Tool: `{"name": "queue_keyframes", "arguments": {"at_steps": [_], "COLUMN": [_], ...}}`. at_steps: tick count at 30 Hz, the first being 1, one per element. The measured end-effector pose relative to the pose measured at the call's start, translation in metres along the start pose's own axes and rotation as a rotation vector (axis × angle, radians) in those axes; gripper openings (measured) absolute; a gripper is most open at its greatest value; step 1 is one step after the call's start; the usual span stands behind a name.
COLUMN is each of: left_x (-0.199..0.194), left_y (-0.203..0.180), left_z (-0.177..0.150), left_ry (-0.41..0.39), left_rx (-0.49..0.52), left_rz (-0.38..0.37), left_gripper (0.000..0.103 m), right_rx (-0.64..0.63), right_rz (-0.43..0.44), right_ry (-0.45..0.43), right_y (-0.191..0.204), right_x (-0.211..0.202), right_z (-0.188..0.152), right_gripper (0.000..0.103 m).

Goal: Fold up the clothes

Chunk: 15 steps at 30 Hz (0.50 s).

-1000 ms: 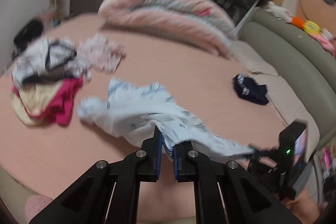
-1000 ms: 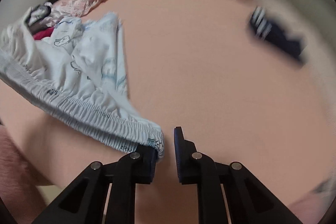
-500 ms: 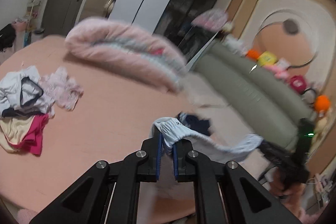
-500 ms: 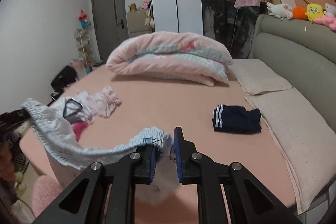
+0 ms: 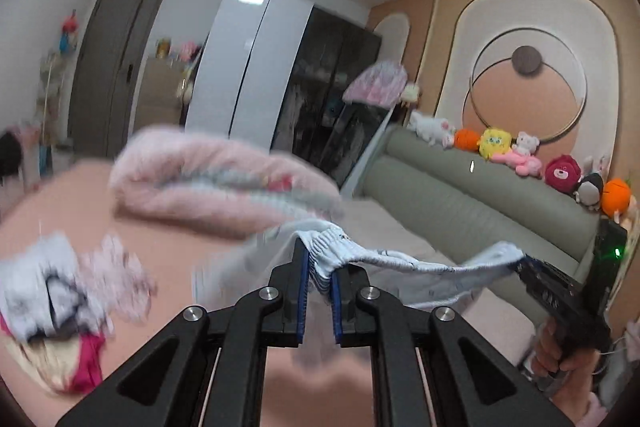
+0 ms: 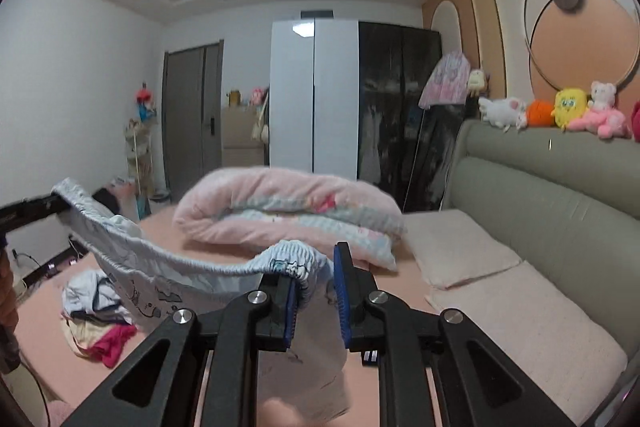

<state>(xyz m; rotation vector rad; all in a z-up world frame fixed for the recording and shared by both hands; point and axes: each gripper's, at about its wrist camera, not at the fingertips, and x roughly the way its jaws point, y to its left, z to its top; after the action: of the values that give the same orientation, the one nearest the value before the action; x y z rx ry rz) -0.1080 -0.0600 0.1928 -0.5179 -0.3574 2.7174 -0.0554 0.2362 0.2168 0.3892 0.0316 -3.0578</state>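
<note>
Two grippers, one garment: your left gripper [image 5: 319, 277] clenched on elastic waistband of pale blue printed pants [image 5: 384, 259], right gripper [image 6: 316, 287] pinching other waistband end. Pants [image 6: 132, 259] hang stretched between them, lifted clear above pink bed [image 6: 208, 315] — likely so legs drop straight before laying flat. Unfolded clothes pile [image 6: 94, 323] waits at left.

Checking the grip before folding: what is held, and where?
The light blue printed garment, held up by its elastic waistband: left gripper at one end, right gripper at the other.
</note>
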Motion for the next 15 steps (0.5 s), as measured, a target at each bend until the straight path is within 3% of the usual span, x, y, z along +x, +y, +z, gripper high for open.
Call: {"name": "queue_keyframes", "arguments": {"at_steps": [3, 5, 7, 9, 12, 15], "left_x": [0.028, 0.063, 0.083, 0.101, 0.118, 0.126], "left_y": [0.025, 0.053, 0.068, 0.079, 0.087, 0.081], "left_z": [-0.072, -0.143, -0.203, -0.256, -0.310, -0.326], "left_ry": [0.195, 0.411, 0.551, 0.675, 0.825, 0.899], "left_rx": [-0.055, -0.177, -0.247, -0.277, -0.242, -0.152], "left_rz": [0.068, 0.072, 0.085, 0.114, 0.180, 0.240], "left_gripper": [0.009, 0.009, 0.008, 0.008, 0.009, 0.016], "right_rx": [0.042, 0.065, 0.100, 0.121, 0.106, 0.113], "right_rz": [0.048, 0.056, 0.067, 0.064, 0.042, 0.042], "right_ry": [0.101, 0.226, 0.405, 0.526, 0.723, 0.846], "right_y": [-0.002, -0.001, 0.003, 0.007, 0.015, 0.016], "right_x": [0.009, 0.027, 0.050, 0.062, 0.083, 0.084], "right_z": [-0.037, -0.082, -0.147, -0.201, -0.284, -0.333], "right_gripper": [0.015, 0.015, 0.015, 0.015, 0.015, 0.015]}}
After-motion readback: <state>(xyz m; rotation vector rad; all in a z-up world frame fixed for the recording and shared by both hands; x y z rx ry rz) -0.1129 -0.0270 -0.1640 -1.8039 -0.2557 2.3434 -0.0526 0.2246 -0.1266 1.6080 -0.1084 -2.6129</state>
